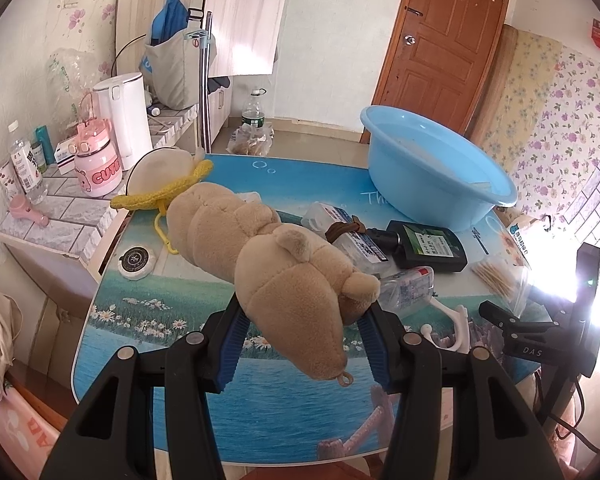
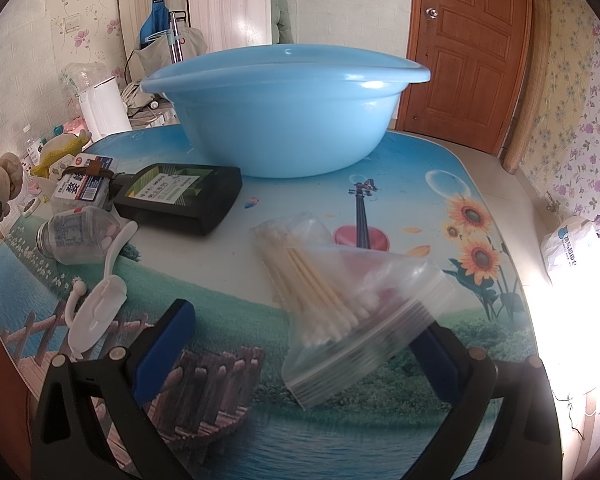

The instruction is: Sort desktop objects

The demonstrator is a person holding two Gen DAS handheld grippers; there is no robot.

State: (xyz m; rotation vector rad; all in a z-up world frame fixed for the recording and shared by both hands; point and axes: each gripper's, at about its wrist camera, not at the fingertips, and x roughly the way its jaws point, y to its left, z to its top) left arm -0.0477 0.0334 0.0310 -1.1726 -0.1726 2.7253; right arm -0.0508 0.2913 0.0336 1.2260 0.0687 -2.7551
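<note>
My left gripper is shut on a tan plush toy, which it holds above the picture-printed table; the toy's body stretches away from the fingers. The same plush toy shows at the left edge of the right wrist view. My right gripper is open and low over the table. A zip bag of cotton swabs lies between its fingers, close to the right finger, and no pad presses on it. A blue basin stands at the back of the table.
On the table lie a black flat bottle, a clear labelled box, a small clear bottle, a white plastic hook and a round white tin. A yellow knitted toy is at the back left. A tiled counter adjoins the table's left side.
</note>
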